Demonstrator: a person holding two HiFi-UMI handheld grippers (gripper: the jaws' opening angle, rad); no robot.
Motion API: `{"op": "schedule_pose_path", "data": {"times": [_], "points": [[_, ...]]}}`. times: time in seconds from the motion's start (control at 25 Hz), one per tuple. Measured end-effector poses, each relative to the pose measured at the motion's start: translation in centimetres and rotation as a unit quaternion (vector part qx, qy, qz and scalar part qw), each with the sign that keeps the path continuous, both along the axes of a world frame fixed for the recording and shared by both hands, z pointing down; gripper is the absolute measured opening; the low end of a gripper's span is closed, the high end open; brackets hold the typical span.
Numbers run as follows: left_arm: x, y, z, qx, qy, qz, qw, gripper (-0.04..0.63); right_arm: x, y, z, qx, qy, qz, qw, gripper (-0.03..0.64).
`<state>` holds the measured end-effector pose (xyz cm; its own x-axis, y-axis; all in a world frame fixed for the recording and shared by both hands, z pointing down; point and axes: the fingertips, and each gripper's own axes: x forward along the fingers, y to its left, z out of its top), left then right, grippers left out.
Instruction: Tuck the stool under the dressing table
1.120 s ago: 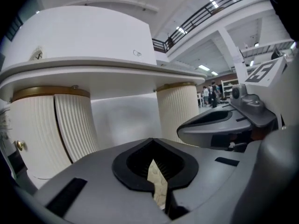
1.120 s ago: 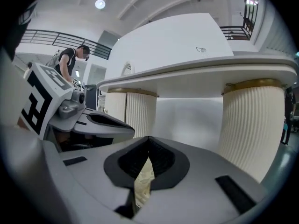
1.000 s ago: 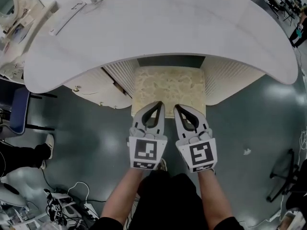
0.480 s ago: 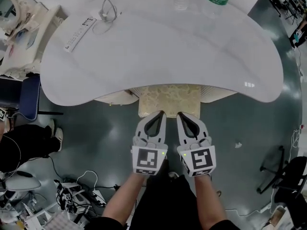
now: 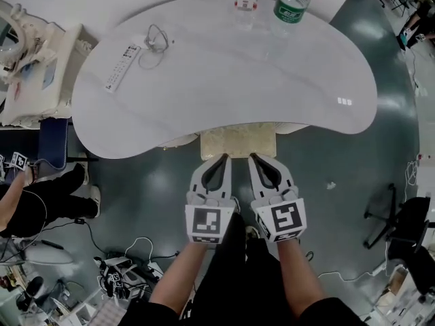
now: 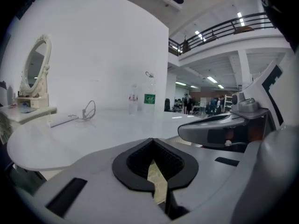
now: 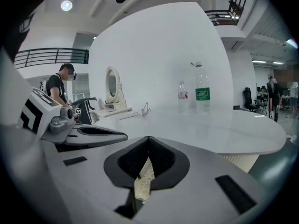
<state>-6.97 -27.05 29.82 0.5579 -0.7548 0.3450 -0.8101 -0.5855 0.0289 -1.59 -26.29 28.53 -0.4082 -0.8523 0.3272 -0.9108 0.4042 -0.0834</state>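
We hold our left claw (image 5: pixel 223 159) and right claw (image 5: pixel 253 157) side by side, each pressed together and empty. Just beyond them, the stool (image 5: pixel 238 143) sits mostly under the white bench (image 5: pixel 224 80). Two bottles (image 5: pixel 291 5) stand at the bench's far edge.

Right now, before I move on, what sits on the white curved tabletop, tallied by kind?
Clear plastic bottles: 2 (red-labelled bottle, green-labelled bottle)
White oblong strip: 1
Thin looped cable: 1
Total: 4
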Motion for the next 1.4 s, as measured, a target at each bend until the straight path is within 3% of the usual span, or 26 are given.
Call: {"op": "schedule_pose_path", "data": {"times": [0.4,0.72,0.88,1.12,1.4], "points": [[0.7,2.2,-6.5,0.006,0.013,0.049,0.9987,0.006,0.0,1.5,-6.5,0.009,0.022,0.000,1.000,0.006],[0.5,4.3,-9.9,0.017,0.007,0.055,0.9983,0.005,0.1,3.6,-10.2,0.021,0.024,-0.016,0.999,0.006],[0.8,5.4,-12.7,0.031,0.007,0.043,0.9986,0.005,0.3,4.6,-12.2,0.025,0.012,-0.037,0.999,0.006],[1.4,7.7,-16.4,0.045,0.017,-0.008,0.9988,0.005,1.2,6.5,-16.1,0.052,-0.013,-0.091,0.994,0.006],[2.8,12.1,-19.6,0.071,-0.011,-0.035,0.9968,0.005,4.0,9.9,-19.0,0.065,-0.023,-0.128,0.989,0.006]]}}
